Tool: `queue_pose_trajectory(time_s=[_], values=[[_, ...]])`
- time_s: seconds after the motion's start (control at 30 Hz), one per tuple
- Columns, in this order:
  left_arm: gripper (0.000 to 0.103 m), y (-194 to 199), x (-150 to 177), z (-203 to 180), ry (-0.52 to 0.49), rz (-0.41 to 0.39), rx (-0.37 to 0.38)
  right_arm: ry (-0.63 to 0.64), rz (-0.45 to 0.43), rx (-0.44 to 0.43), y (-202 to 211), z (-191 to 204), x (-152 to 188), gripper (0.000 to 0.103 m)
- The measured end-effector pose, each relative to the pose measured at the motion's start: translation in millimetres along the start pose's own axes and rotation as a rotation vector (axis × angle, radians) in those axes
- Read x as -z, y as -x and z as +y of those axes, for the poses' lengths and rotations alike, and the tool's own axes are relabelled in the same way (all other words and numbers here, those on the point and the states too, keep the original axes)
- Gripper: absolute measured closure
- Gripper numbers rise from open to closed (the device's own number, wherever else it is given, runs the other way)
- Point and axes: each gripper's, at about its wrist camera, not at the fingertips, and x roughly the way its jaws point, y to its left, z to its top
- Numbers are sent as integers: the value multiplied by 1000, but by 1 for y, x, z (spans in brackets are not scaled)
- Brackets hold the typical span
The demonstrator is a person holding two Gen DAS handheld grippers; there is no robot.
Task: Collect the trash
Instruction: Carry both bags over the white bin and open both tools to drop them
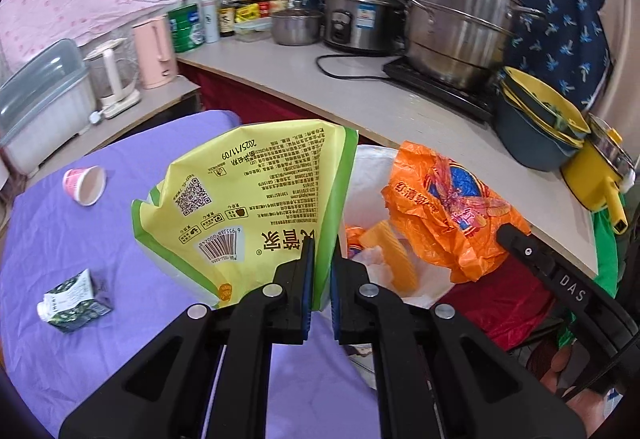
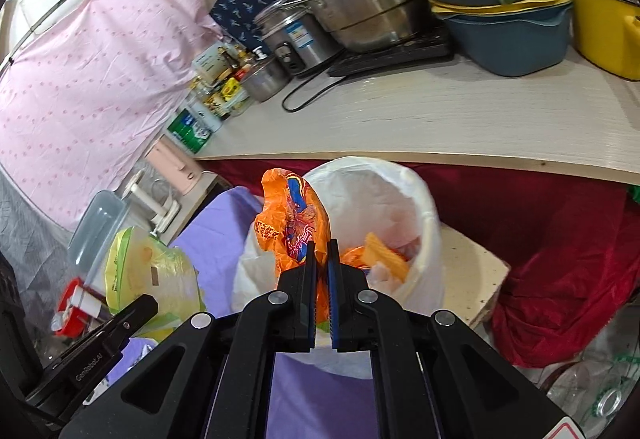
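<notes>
My left gripper (image 1: 323, 259) is shut on a yellow-green food bag (image 1: 256, 199) and holds it up above the purple table (image 1: 120, 251), next to the bin. My right gripper (image 2: 322, 263) is shut on an orange plastic bag (image 2: 294, 217) at the rim of the white-lined trash bin (image 2: 420, 207). The orange bag (image 1: 448, 207) also shows in the left wrist view over the bin (image 1: 368, 175). Orange and yellow wrappers (image 2: 380, 259) lie inside the bin. A pink paper cup (image 1: 85, 185) and a small green carton (image 1: 74, 301) lie on the table.
A counter (image 1: 360, 95) behind the bin carries steel pots (image 1: 460, 19), a rice cooker (image 1: 356, 19), stacked yellow and blue bowls (image 1: 536, 127), bottles and a pink kettle (image 1: 154, 51). Red cloth (image 2: 560, 259) hangs right of the bin. A clear lidded box (image 1: 36, 107) stands at left.
</notes>
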Motion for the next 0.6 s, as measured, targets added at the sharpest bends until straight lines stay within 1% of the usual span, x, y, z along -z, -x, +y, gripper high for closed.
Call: queue_pose_trajectory(time_s=[0.27,0.4,0.53,0.57,0.6], values=[[96,-21,-2,-45,-91,5,98,-24,-18,58,1,-28,-5,97],[95,-34,-4,-60,-119,21,129,-41,-22,81,0,-39,-8,97],[89,-42,-5,-62,-119,25,143,-52,-19,92,-3,-47,-7,97],[79,-43,-5,-61,-115,24,143,-52,-17,93,-3,-46,-7,97],[73,-44,-5,-60,-110,22,140,-50,-15,93,-5,-46,-7,97]])
